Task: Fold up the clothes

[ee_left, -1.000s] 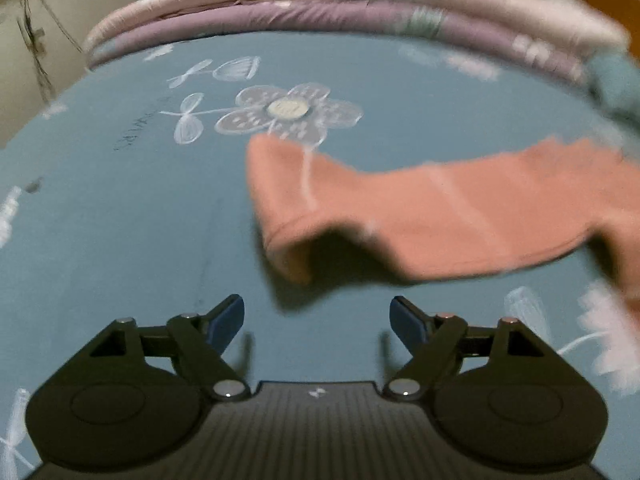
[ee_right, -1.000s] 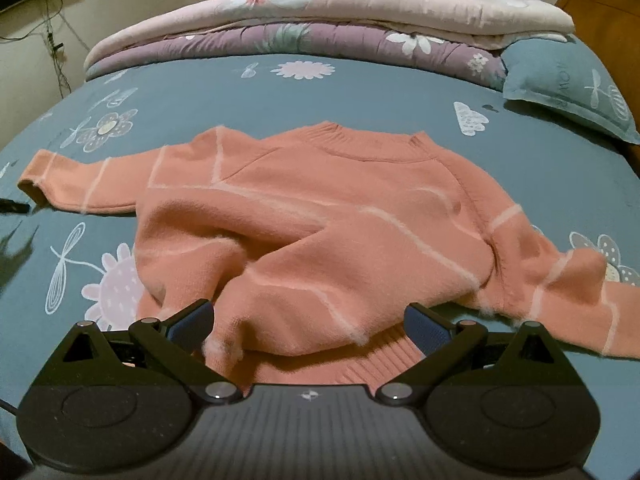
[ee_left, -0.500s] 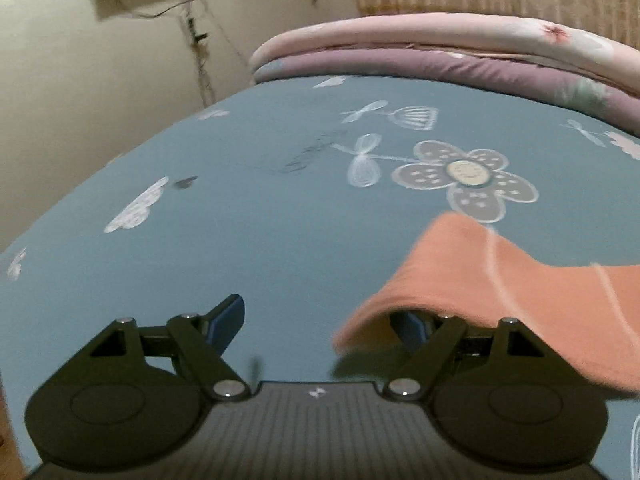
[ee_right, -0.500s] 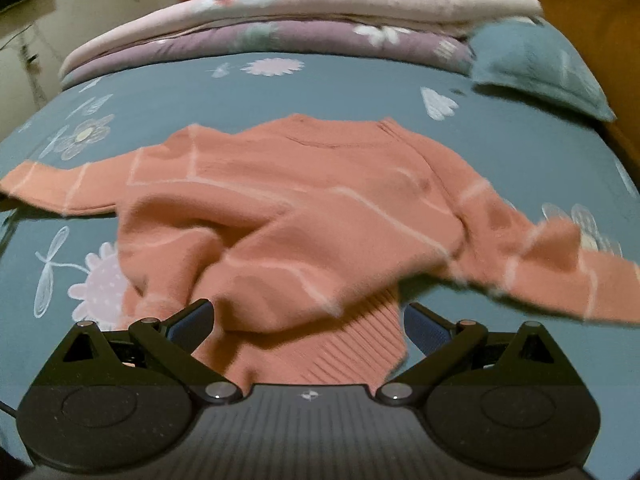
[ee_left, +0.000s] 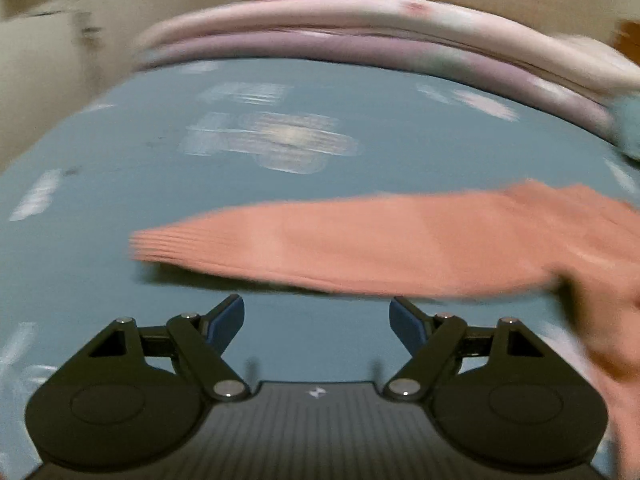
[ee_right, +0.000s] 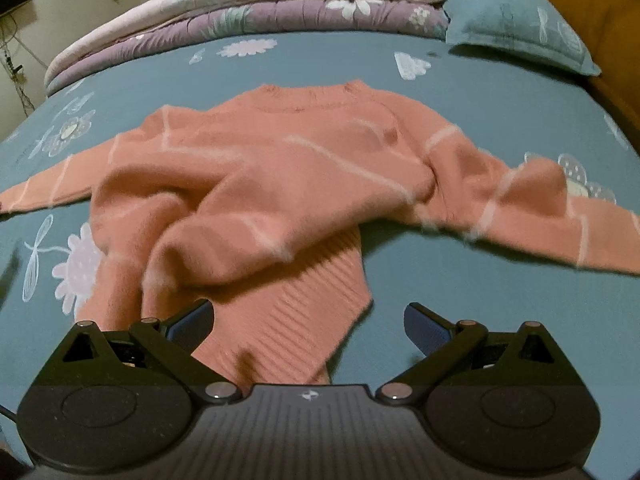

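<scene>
Teal flower-print bed (ee_right: pixel 500 92), salmon striped sweater (ee_right: pixel 280 168) rumpled mid-bed, folded quilts (ee_right: pixel 280 0) and pillow (ee_right: pixel 516 28) at head edge, left tongs (ee_left: pixel 316 316) and right tongs (ee_right: pixel 308 320) released.

Your left hand-held gripper (ee_left: pixel 316 316) is angled down, jaws spread wide, blue pads (ee_left: pixel 228 318) well apart with nothing pinched between them, and its whole view is smeared with blur. Your right hand-held gripper (ee_right: pixel 306 320) tilts down too, jaws just as wide; its left pad (ee_right: pixel 188 322) sits against pink knit while the right pad (ee_right: pixel 426 326) hangs clear, so neither is pressing on anything. No hand or sleeve of yours shows in either view, only the black linkages and the ribbed body of each tool.
</scene>
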A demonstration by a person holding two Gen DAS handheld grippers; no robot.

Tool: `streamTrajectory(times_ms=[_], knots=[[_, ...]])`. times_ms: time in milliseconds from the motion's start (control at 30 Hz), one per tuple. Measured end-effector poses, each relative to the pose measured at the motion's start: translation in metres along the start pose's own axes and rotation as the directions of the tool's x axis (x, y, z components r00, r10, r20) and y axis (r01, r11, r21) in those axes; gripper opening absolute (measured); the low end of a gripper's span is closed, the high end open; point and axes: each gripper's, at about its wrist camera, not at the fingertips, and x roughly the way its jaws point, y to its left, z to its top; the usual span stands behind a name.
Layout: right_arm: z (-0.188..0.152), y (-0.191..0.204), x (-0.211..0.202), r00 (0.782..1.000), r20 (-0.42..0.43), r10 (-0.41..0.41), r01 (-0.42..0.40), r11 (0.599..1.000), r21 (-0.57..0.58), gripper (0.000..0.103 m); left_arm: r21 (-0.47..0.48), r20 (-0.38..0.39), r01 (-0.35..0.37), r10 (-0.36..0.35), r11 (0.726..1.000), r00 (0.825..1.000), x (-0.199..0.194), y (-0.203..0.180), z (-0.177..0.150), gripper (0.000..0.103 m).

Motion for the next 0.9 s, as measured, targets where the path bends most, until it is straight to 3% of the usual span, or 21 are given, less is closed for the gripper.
streamTrajectory(times_ms=[67, 167, 300, 400, 533, 667, 800, 900], knots=[[-0.009, -0.008, 0.001, 1.0, -0.013, 0.011, -0.011, 1.0, 0.009, 0.103, 0.05, -0.046, 0.111, -0.108, 0.993, 0.993, 0.001, -0.038, -0.008, 0.081], [-0.022, -0.021, 0.003, 0.999, -0.031, 0.029, -0.028, 0.999, 0.026, 0.103, 0.108, -0.129, 0.259, -0.245, 0.96, 0.961, 0.002, -0.092, -0.021, 0.081], [-0.039, -0.035, 0.006, 0.997, -0.052, 0.061, -0.06, 0.998, 0.03, 0.103, 0.163, -0.205, 0.35, -0.315, 0.923, 0.926, -0.003, -0.144, -0.04, 0.081], [-0.049, -0.042, 0.006, 0.994, -0.06, 0.094, -0.093, 0.996, 0.014, 0.103, 0.151, -0.225, 0.385, -0.348, 0.91, 0.91, -0.009, -0.167, -0.048, 0.081], [-0.048, -0.056, 0.009, 0.985, -0.051, 0.163, -0.163, 0.987, 0.009, 0.103, 0.146, -0.191, 0.383, -0.354, 0.912, 0.916, -0.026, -0.187, -0.052, 0.08], [-0.045, -0.069, 0.023, 0.973, -0.06, 0.224, -0.223, 0.975, 0.021, 0.103, 0.192, -0.136, 0.398, -0.377, 0.897, 0.916, -0.046, -0.218, -0.052, 0.08], [-0.045, -0.072, 0.028, 0.965, -0.047, 0.257, -0.258, 0.966, -0.005, 0.103, 0.312, -0.107, 0.431, -0.42, 0.846, 0.901, -0.058, -0.262, -0.05, 0.081], [-0.048, -0.076, 0.027, 0.96, -0.024, 0.28, -0.28, 0.96, -0.004, 0.103, 0.44, -0.087, 0.401, -0.406, 0.804, 0.91, -0.056, -0.301, -0.049, 0.08]])
